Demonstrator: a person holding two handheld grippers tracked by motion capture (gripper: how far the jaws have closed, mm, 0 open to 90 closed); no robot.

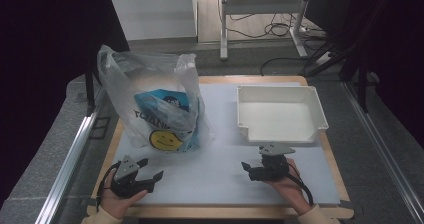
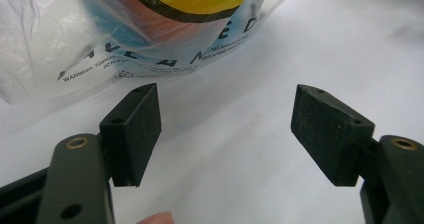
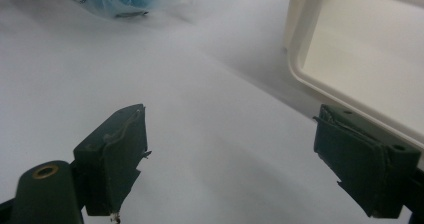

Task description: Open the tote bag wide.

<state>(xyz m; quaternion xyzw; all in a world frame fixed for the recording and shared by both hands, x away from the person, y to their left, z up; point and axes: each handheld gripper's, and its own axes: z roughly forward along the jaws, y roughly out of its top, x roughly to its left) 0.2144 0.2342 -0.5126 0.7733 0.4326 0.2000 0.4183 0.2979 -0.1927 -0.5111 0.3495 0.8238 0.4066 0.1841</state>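
I am holding both grippers — left gripper (image 1: 150, 169), right gripper (image 1: 248, 168) — jaws wide apart, gripping nothing, near the plastic bag (image 1: 155, 104).

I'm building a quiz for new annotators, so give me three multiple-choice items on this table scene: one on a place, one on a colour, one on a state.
1. Where does the plastic bag stand relative to the tray in the high view?
A. to its left
B. inside it
C. to its right

2. What colour is the smiley face on the bag?
A. red
B. yellow
C. green

3. How do the jaws of the left gripper stand?
A. shut on the bag
B. shut on the tray
C. apart, with nothing between them

Answers:
1 A, since the bag stands on the left half of the white mat and the tray on the right.
2 B, since the round face is yellow with black outline.
3 C, since the left gripper view shows bare mat between the two pads.
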